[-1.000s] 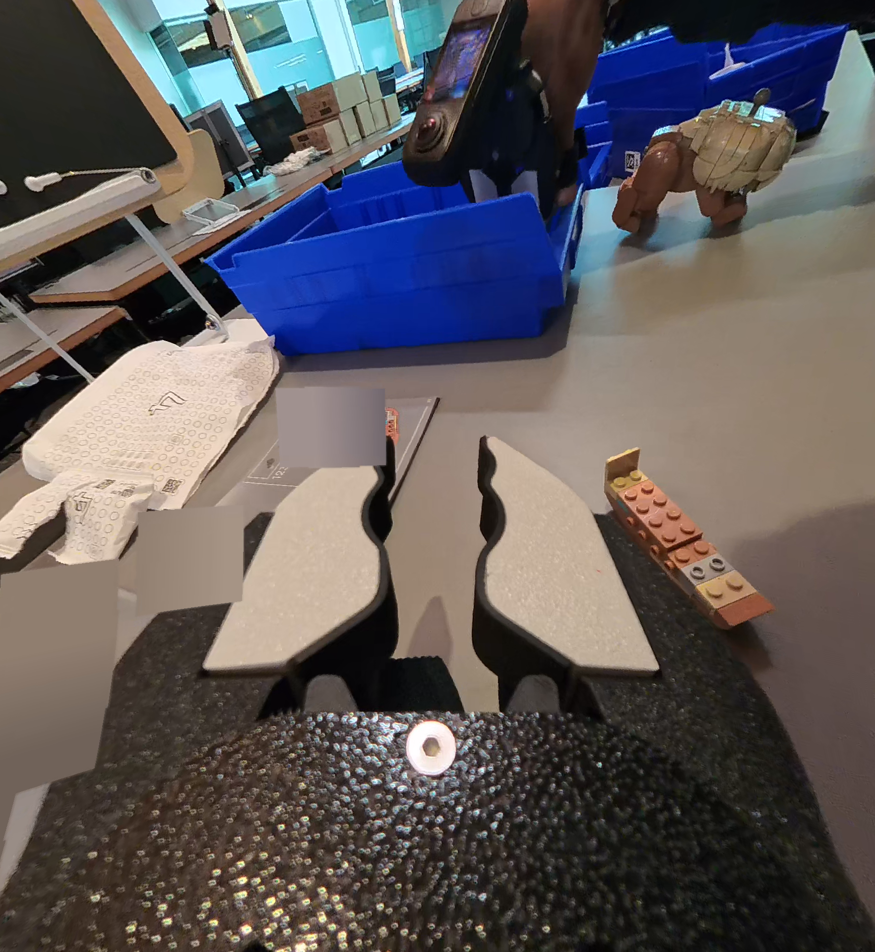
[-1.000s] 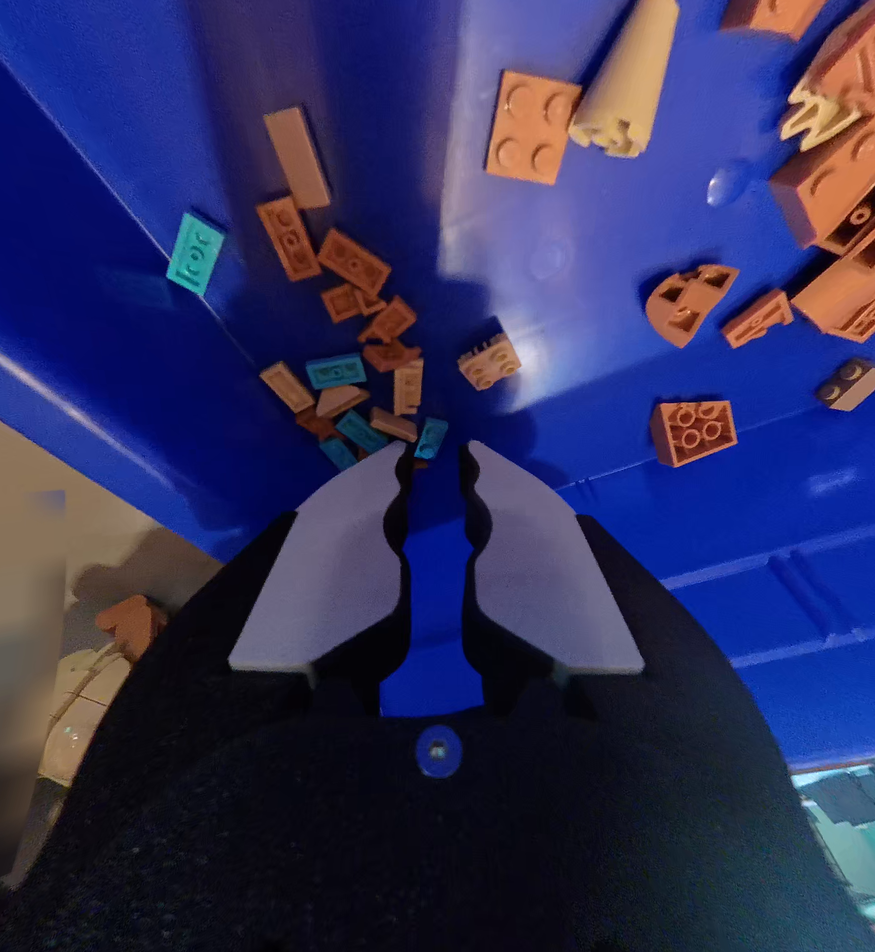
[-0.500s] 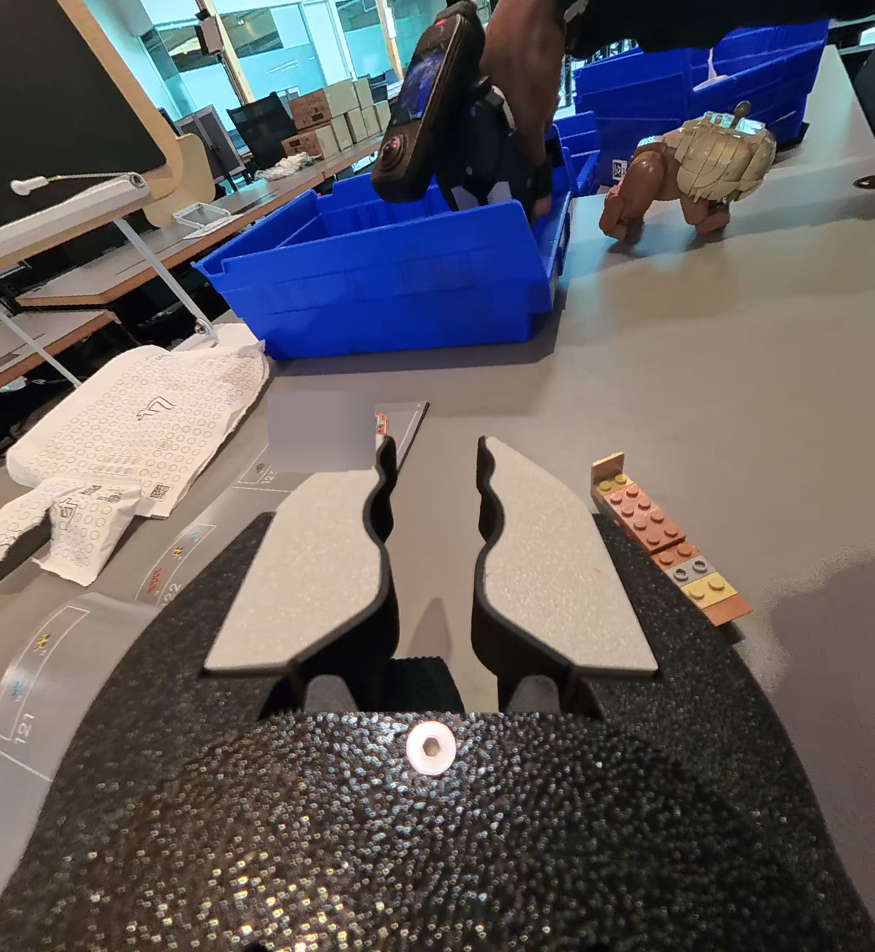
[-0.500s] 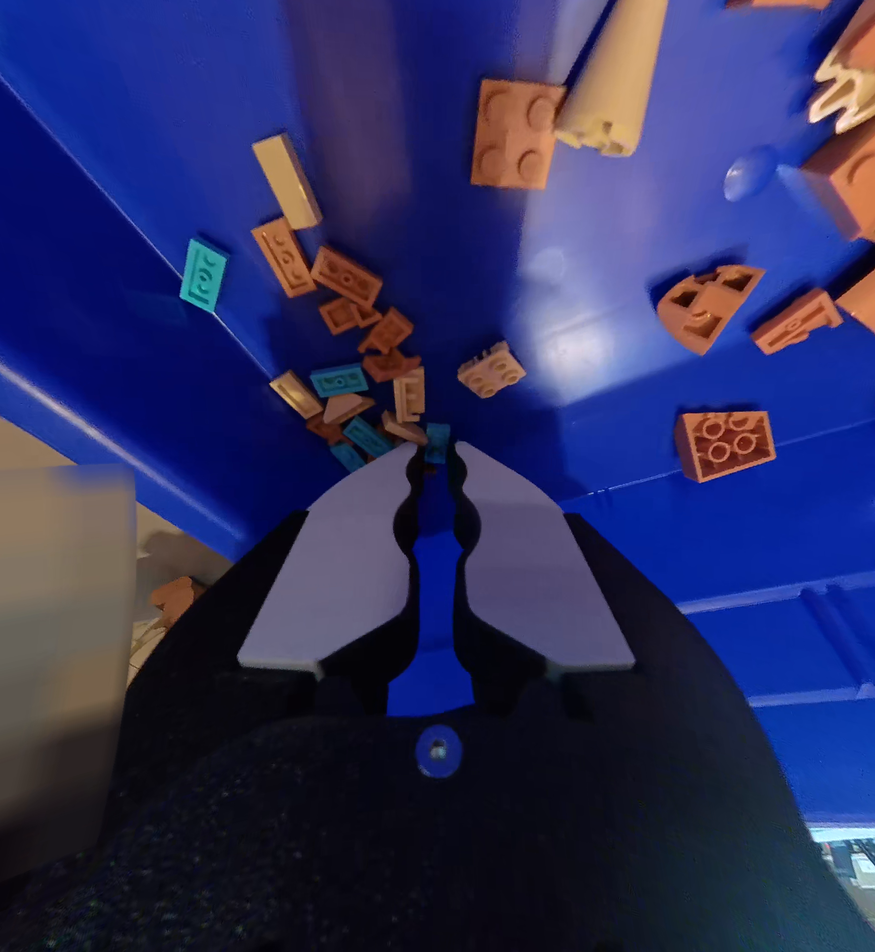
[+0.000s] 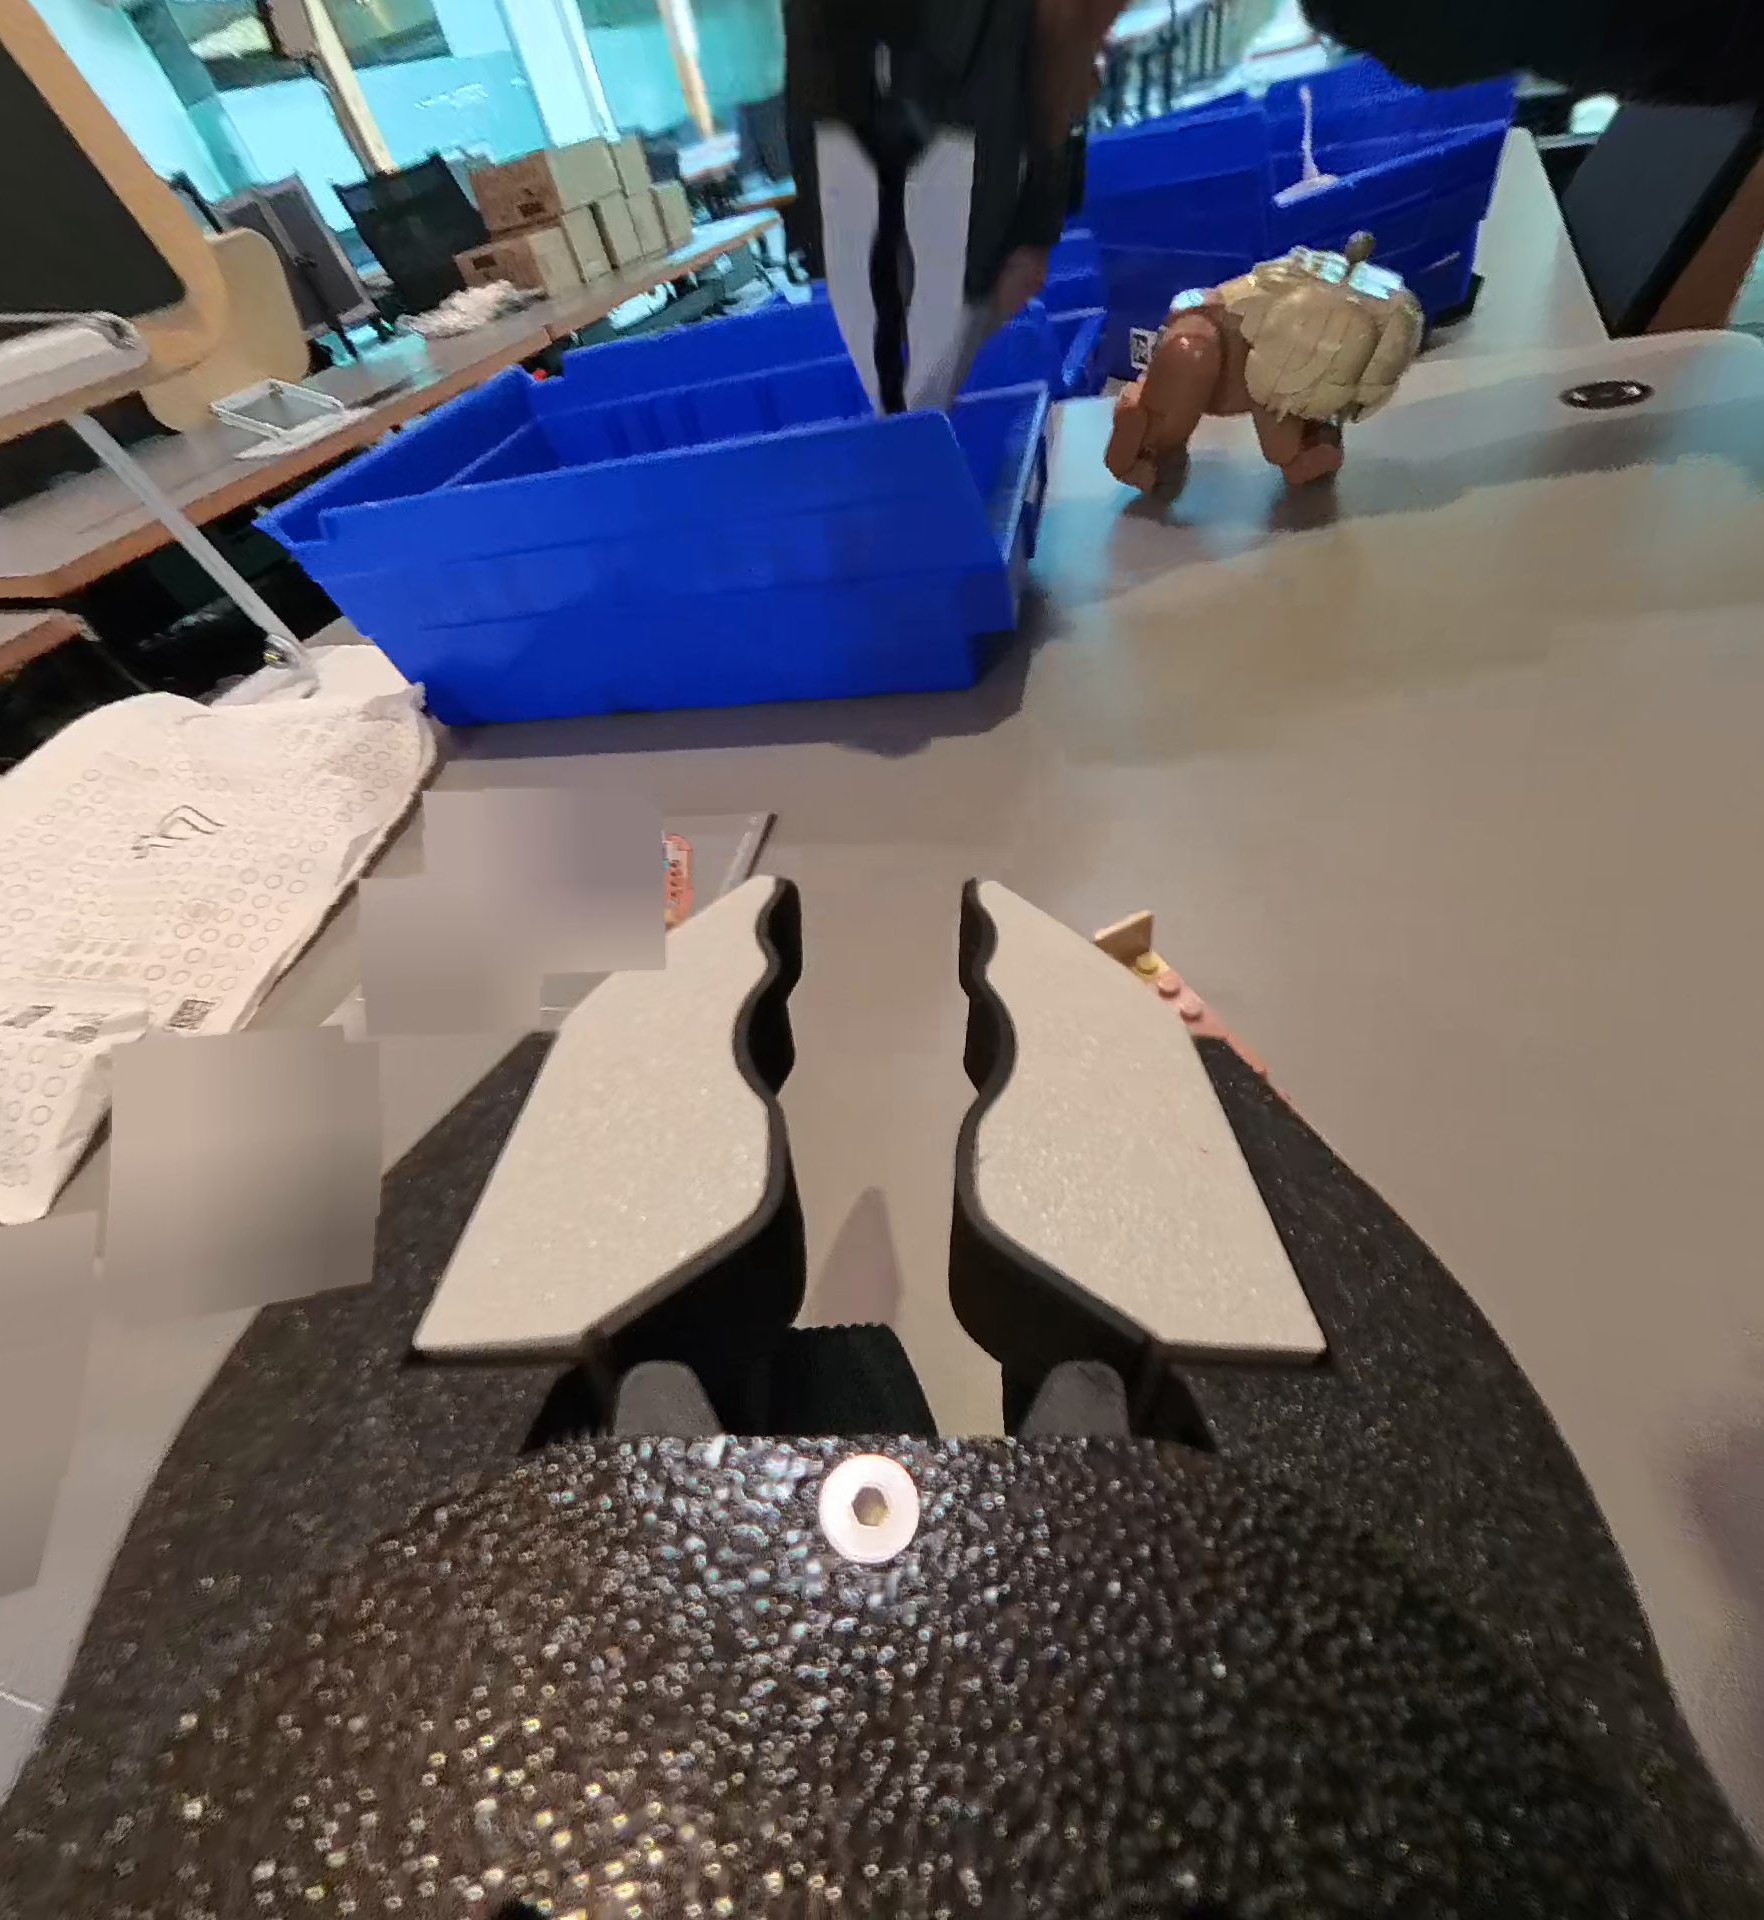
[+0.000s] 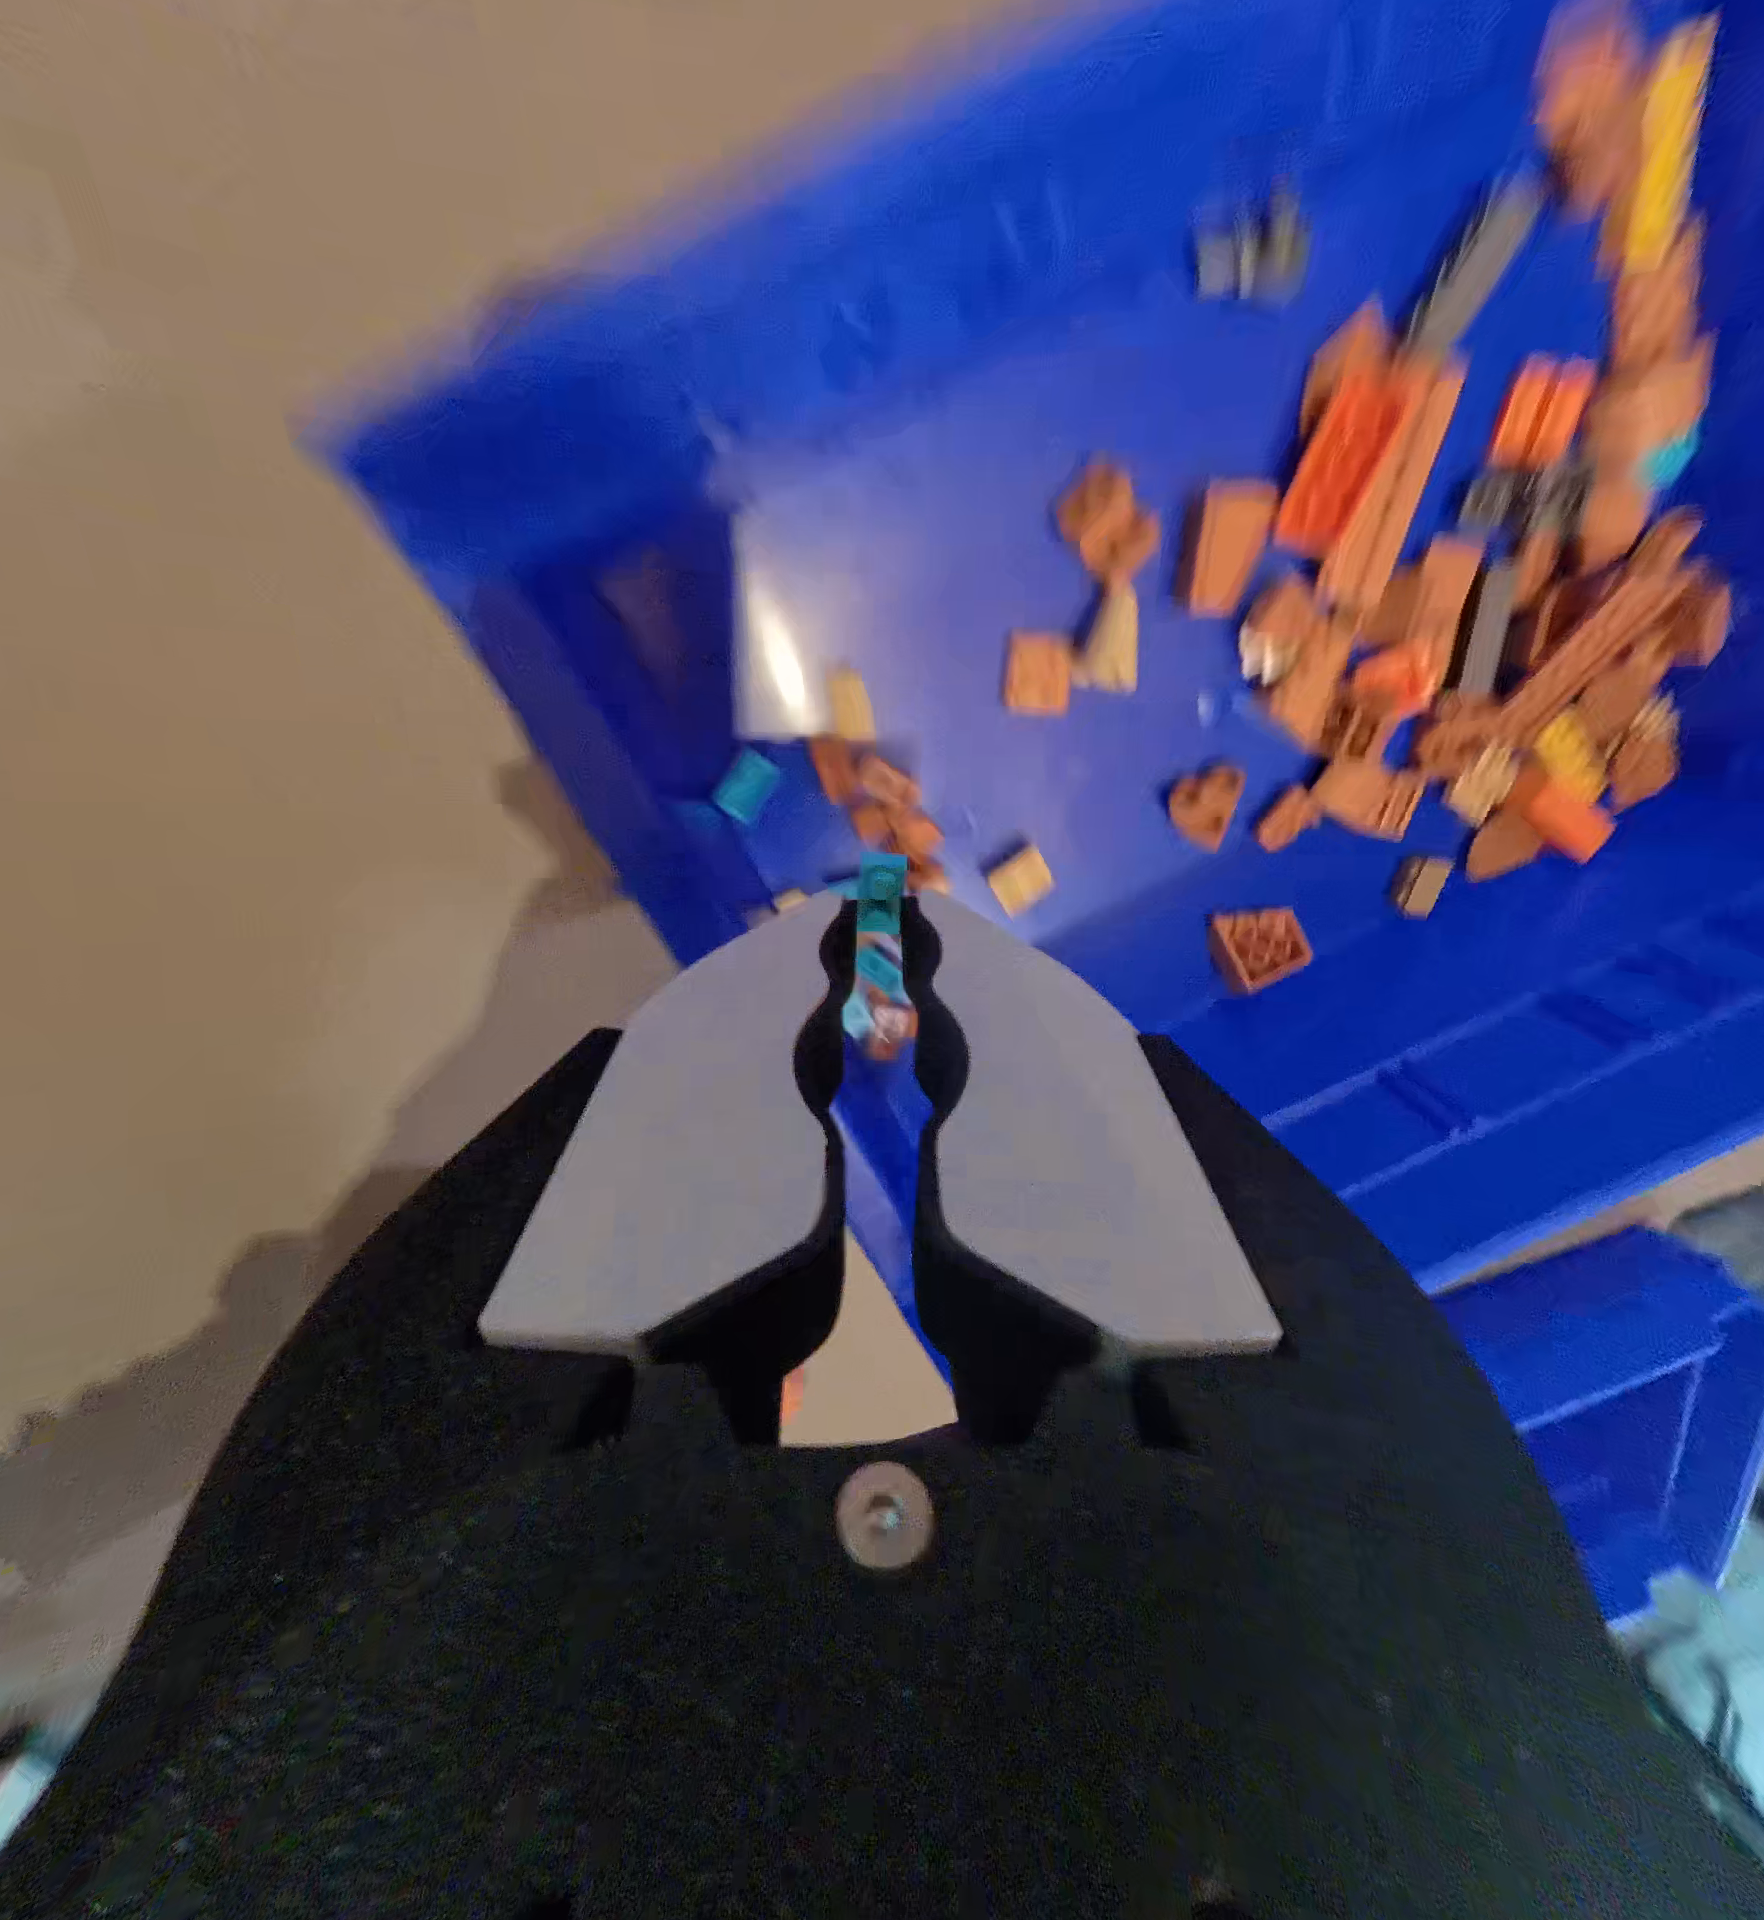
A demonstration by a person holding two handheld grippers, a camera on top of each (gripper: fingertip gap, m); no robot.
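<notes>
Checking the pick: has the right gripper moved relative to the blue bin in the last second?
Yes. The right gripper, fingers shut on a teal plate, has pulled back up from the blue bin floor.

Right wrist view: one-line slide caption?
Right claw shut on a small teal brick, above a blue bin of loose bricks.

Deep blue plastic bin (image 5: 649, 582); grey table (image 5: 1377, 831); white paper bag (image 5: 130, 883) printed with small circles; brown-and-tan brick animal (image 5: 1273, 364); teal plate (image 6: 879, 891) between light grey fingers (image 6: 712, 1132).
</notes>
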